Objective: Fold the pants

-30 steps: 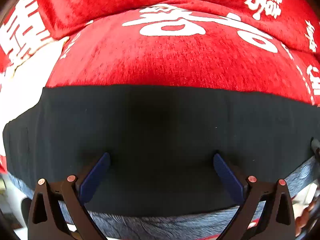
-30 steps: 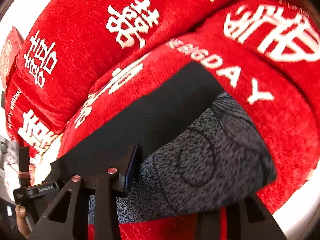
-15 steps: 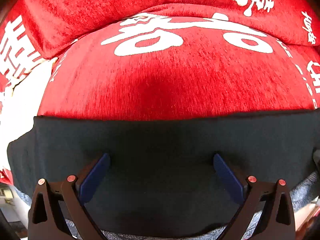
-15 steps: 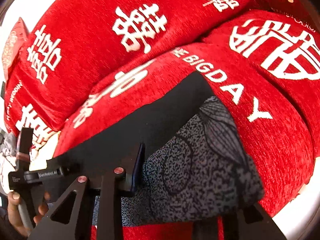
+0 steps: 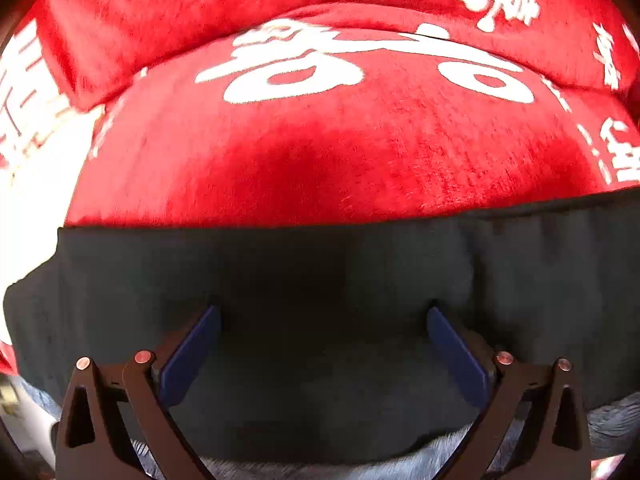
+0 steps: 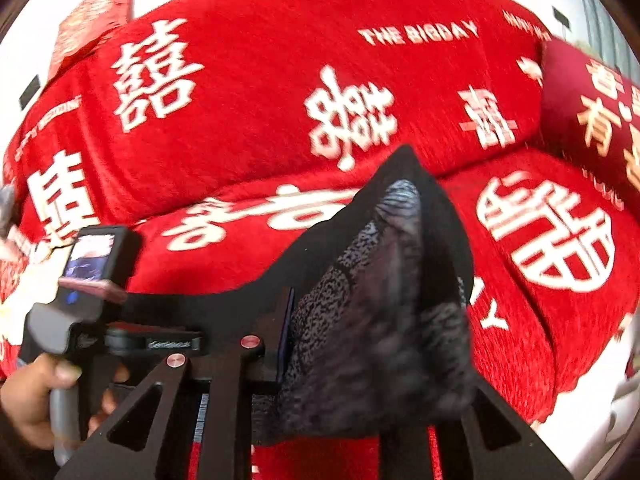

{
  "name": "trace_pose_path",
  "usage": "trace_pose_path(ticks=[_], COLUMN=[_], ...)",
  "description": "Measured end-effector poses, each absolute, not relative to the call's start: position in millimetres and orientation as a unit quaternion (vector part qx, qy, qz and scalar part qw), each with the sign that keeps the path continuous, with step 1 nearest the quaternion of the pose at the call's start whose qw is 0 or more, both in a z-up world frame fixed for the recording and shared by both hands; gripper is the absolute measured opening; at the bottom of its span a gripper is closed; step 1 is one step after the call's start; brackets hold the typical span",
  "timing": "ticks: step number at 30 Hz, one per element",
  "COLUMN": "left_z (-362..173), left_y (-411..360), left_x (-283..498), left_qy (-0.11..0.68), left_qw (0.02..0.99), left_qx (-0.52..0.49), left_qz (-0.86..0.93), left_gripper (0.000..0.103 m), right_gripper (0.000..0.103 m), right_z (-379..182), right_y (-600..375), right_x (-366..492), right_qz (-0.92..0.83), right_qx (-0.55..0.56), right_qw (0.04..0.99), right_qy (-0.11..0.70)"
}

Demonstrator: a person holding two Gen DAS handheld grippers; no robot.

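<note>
While the left gripper (image 5: 320,344) points down with open jaws on the pants (image 5: 320,280), the right gripper (image 6: 360,344), just closing, lifts their end off the sofa (image 6: 248,92).

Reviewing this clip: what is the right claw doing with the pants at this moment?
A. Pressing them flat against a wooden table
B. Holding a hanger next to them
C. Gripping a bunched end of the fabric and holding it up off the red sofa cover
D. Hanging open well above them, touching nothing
C: in the right wrist view the right claw pinches a bunch of the pants, raised above the red sofa cover.
</note>
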State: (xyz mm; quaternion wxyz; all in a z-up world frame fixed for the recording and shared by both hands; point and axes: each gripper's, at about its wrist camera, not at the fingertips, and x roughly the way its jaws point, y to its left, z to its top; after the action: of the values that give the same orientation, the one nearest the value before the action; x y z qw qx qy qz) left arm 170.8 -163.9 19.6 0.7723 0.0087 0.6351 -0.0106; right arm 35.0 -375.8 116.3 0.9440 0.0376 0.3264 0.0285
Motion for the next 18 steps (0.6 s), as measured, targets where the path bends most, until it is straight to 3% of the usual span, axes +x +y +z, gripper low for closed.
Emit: trace_pose_path(ticks=[10,18], left_z=[50.8,49.1], left_y=[-26.6,50.0], left_x=[123.6,82.8], left_qy=[0.597,0.568], left_qw=[0.797,0.817], left_qx=[-0.090,-0.085], left_qz=[0.006,0.055], left_gripper=[0.103,0.103], right_gripper=[0.022,0.022], right_z=[138.0,89.7], right_y=[-250.8,-132.4], right_x=[26.5,20.5], right_qz=[0.072,0.106], right_qx=[-0.096,-0.248], right_qw=[0.945,0.910], right_qy=[0.304,0.314])
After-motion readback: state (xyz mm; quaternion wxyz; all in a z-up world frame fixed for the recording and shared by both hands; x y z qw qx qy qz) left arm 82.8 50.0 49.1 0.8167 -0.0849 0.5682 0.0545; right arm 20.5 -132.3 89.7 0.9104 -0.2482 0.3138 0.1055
